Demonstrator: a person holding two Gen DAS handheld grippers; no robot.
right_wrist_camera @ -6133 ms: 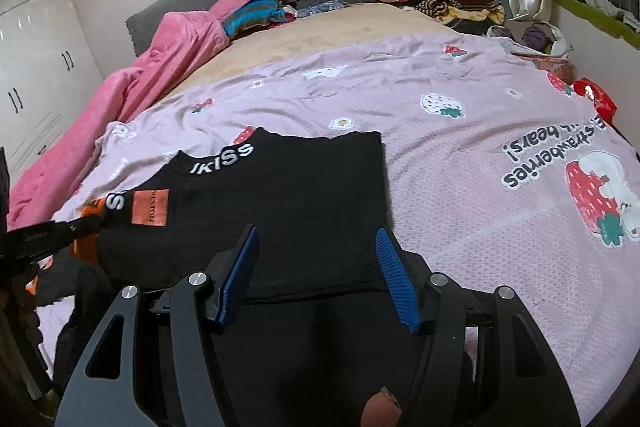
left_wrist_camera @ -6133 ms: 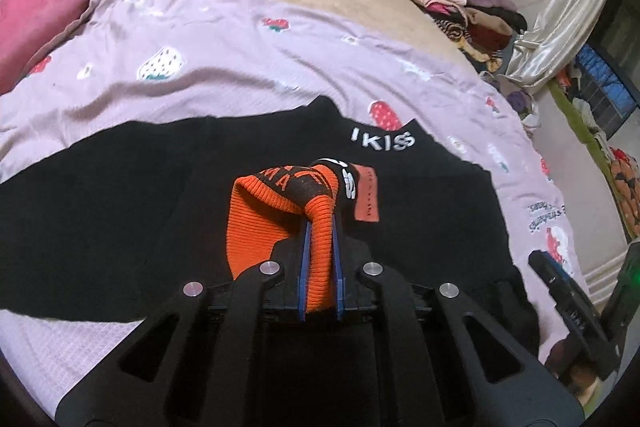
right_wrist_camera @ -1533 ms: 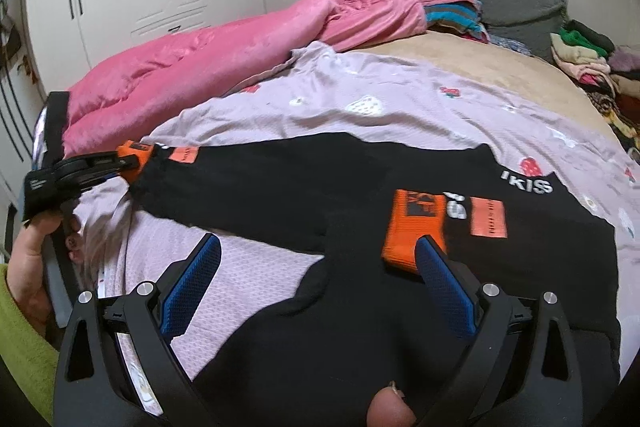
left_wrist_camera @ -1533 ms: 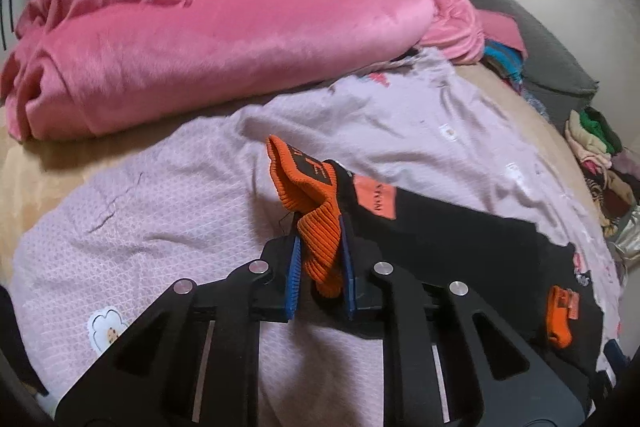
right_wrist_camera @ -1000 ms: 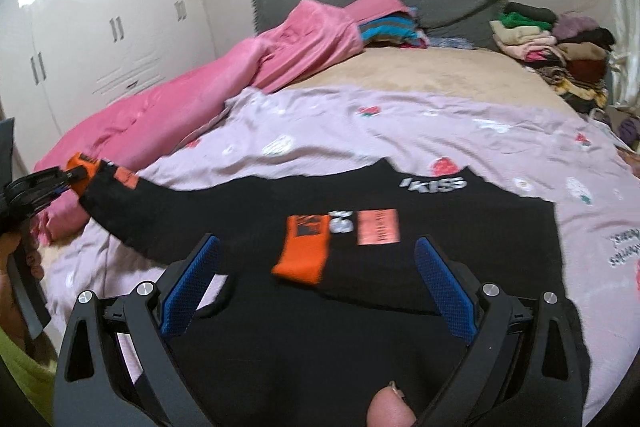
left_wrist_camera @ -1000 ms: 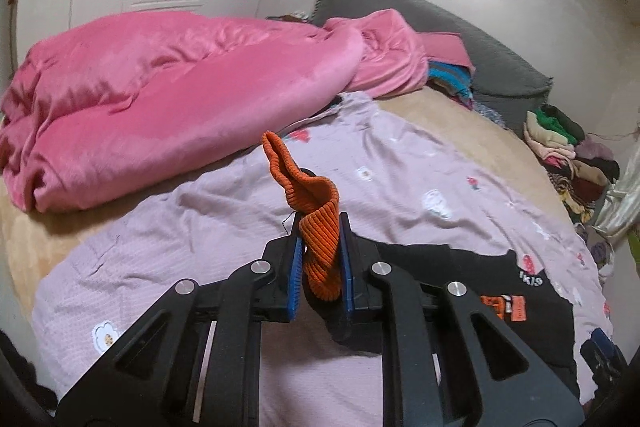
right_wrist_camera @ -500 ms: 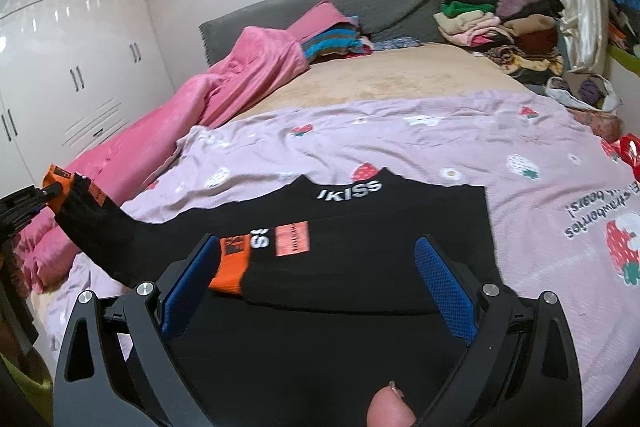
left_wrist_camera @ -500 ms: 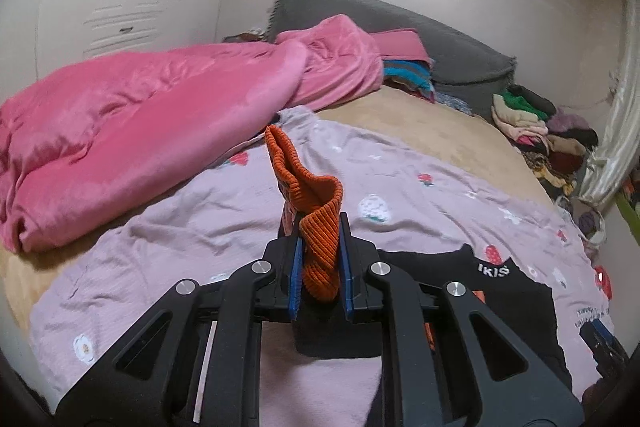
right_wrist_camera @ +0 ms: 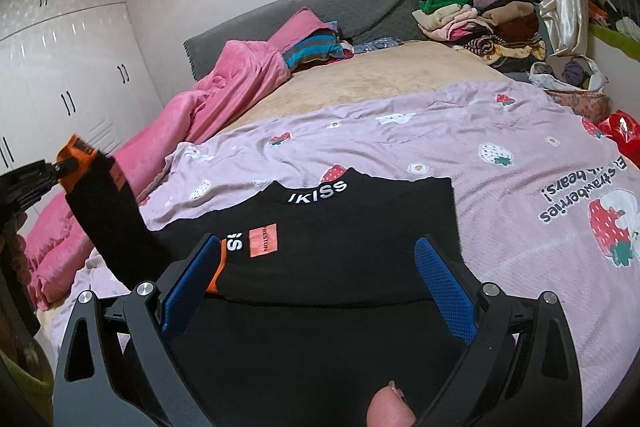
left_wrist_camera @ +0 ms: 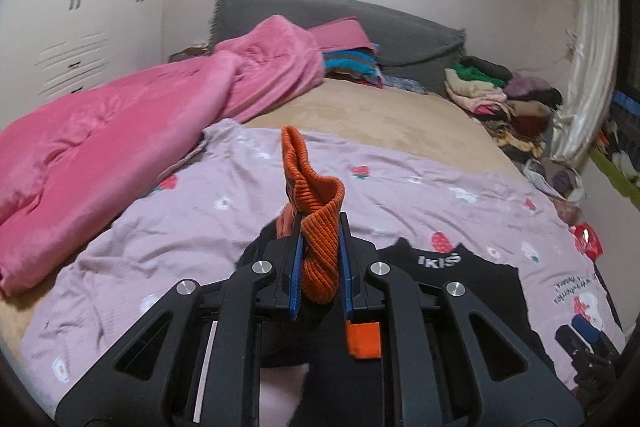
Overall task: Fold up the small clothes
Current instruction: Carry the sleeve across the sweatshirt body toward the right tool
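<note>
Since the earlier frames the left gripper [left_wrist_camera: 319, 259] has lifted the ribbed orange knit cuff [left_wrist_camera: 316, 211] up off the bed and carried it right, toward the garment's body; the sleeve now hangs in the air. Its fingers are clamped on that cuff, folded between the blue pads. Right gripper [right_wrist_camera: 320, 279] has swung right too, fingers wide apart, nothing between them, hovering over the black knit sweater with white "IKISS" collar lettering [right_wrist_camera: 344, 227].

Left wrist view only: cuff close-up, and the right gripper's blue tip at the lower right edge. Right wrist view only: black sleeve [right_wrist_camera: 108, 219] raised diagonally from the sweater's left side to the left gripper at the frame's left edge; second orange cuff [right_wrist_camera: 220, 265] already folded onto the chest beside an orange patch [right_wrist_camera: 263, 241]; a fingertip [right_wrist_camera: 390, 407] at the bottom edge.

Sweater lies flat on a lilac strawberry-print sheet [right_wrist_camera: 520, 163] over a beige bed [right_wrist_camera: 380, 75]. Pink fleece blanket [left_wrist_camera: 120, 131] along the left, grey headboard [left_wrist_camera: 320, 15], pile of folded clothes [right_wrist_camera: 480, 15] at the far corner, white wardrobe doors [right_wrist_camera: 60, 75], pale curtain [left_wrist_camera: 588, 67].
</note>
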